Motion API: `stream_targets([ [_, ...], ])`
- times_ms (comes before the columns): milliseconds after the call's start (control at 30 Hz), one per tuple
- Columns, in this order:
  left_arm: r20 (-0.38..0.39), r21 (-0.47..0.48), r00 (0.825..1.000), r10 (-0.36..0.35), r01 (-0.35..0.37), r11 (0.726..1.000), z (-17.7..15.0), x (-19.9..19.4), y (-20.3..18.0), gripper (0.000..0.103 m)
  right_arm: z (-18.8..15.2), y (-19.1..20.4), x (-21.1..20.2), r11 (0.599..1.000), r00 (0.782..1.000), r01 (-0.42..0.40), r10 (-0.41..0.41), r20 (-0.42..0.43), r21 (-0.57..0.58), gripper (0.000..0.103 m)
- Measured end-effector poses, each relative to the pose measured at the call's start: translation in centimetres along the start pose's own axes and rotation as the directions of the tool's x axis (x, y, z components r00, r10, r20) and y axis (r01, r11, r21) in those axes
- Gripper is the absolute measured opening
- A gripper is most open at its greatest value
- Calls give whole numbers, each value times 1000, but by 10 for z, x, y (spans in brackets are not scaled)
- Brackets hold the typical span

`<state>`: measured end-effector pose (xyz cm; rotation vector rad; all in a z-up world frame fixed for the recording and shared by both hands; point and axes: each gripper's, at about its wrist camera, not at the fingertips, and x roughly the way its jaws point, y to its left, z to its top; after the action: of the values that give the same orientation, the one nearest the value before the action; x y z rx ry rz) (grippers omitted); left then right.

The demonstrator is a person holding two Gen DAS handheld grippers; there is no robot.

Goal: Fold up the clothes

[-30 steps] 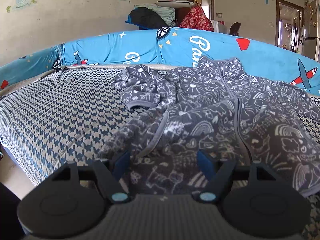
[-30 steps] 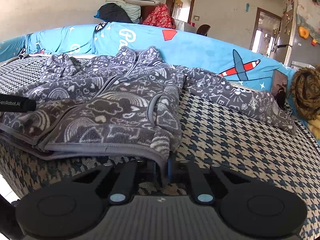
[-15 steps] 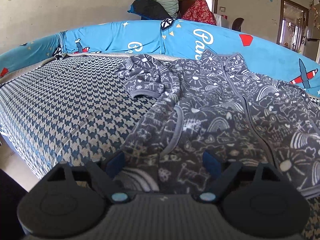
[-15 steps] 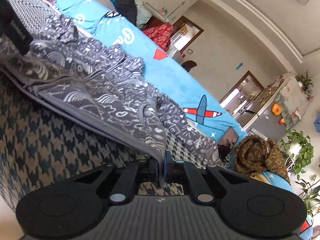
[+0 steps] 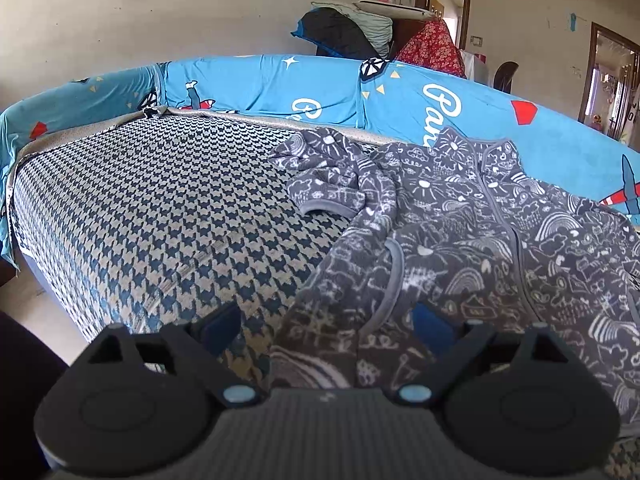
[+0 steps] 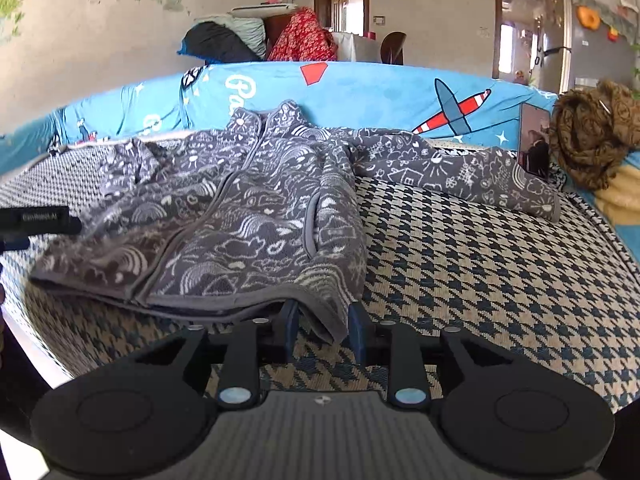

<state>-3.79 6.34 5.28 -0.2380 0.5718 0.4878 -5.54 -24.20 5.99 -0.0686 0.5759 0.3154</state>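
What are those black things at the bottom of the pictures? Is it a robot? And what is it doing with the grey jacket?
No robot: a person holds a grabbing tool in each hand, and each tool carries a camera looking out over its jaws. One picture is from the left gripper, the other from the right gripper. On the checked mattress lies a grey fleece jacket with white doodles, waiting to be folded. The left jaws stand wide open over the jacket's bottom edge. The right jaws are a little apart around the jacket's bottom corner, so nothing is gripped tight just now.
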Motion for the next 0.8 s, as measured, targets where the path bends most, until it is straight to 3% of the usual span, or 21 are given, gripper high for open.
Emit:
stream_targets([
  [133, -10, -7, 1000, -4, 4, 1000, 0, 1, -1, 97, 3, -2, -11, 993, 993, -115, 114, 19, 34, 37],
  [200, -19, -12, 1000, -7, 7, 1000, 0, 2, -2, 99, 2, 0, -15, 990, 991, -135, 134, 28, 29, 40],
  [300, -36, -18, 999, -17, 17, 1000, -1, 4, -2, 100, 4, -1, -12, 993, 994, -105, 103, 37, 51, 43],
  [500, -47, 2, 998, -35, 35, 999, -3, 6, -8, 102, 10, -17, 12, 985, 999, 43, -42, -6, 169, 51],
  [800, -80, 10, 996, -32, 33, 999, -8, 12, -10, 103, 17, -40, 66, 930, 997, 42, -16, -75, 365, 54],
])
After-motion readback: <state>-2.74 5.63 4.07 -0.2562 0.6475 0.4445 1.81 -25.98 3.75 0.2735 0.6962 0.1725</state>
